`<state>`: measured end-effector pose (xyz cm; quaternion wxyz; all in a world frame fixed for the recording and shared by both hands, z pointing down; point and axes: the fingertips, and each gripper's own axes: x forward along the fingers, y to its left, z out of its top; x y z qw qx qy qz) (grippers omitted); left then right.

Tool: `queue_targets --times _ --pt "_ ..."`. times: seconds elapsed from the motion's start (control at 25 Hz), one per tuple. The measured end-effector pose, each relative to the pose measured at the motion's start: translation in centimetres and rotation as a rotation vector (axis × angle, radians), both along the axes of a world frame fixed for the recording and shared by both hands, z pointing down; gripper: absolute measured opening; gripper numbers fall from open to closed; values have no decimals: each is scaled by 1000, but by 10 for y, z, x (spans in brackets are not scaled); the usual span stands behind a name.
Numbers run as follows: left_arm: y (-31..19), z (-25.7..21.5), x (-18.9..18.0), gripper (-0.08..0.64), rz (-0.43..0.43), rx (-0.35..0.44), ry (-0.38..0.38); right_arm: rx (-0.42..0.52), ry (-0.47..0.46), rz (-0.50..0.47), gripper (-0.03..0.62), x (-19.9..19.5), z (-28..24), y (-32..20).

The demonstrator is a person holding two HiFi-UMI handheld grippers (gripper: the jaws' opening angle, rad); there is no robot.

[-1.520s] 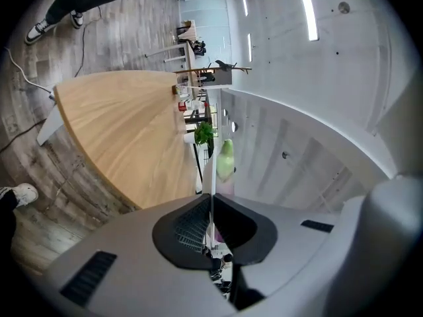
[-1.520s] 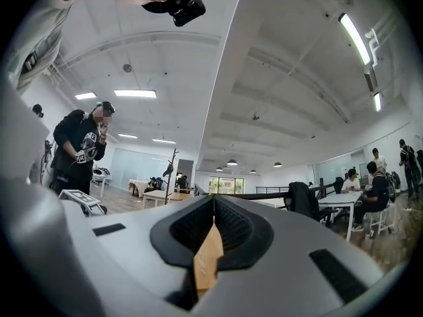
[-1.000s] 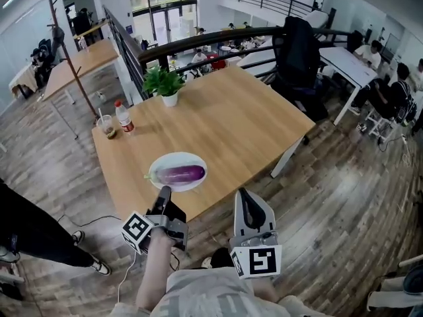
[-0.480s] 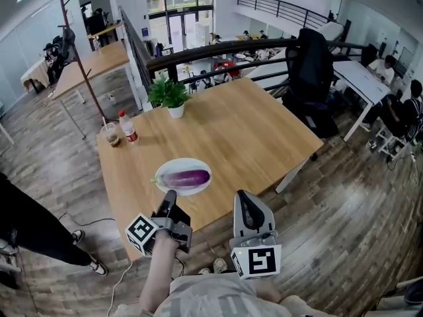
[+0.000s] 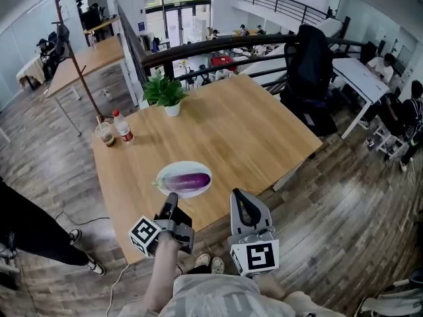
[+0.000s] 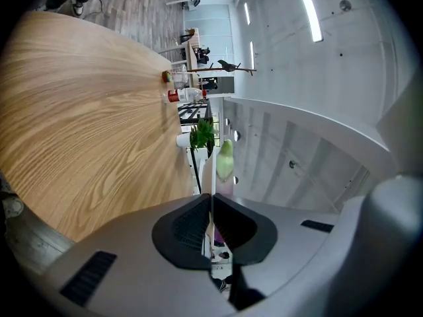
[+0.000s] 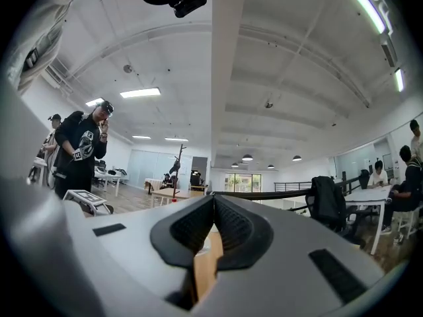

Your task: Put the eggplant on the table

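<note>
A purple eggplant (image 5: 188, 180) with a green stem lies on a white plate (image 5: 162, 176) near the front edge of the wooden table (image 5: 244, 131). My left gripper (image 5: 173, 197) is just short of the plate's near rim, level, jaws shut and empty. In the left gripper view the eggplant's green stem (image 6: 225, 160) shows just past the shut left gripper (image 6: 211, 198). My right gripper (image 5: 237, 195) hovers at the table's front edge to the right of the plate, also shut and empty. The right gripper view shows the right gripper (image 7: 213, 201) with its pads meeting, and table wood (image 7: 206, 259) below.
A potted plant (image 5: 166, 92) stands at the table's far edge. A bottle (image 5: 122, 127) and a cup (image 5: 105, 135) stand at the far left corner. A black chair (image 5: 310, 58) is beyond the right side. A person (image 5: 30, 230) stands on the floor at left.
Both grippers have come forward to the table's near edge together with the person. The jaws have stayed shut, and the eggplant and plate have not moved.
</note>
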<state>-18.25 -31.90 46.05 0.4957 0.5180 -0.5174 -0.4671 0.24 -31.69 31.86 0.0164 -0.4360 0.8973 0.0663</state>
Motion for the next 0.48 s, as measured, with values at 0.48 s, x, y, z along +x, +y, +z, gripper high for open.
queue_targets --times 0.48 --pt "-26 3 7 20 72 13 -43 17 -19 44 20 4 -12 0"
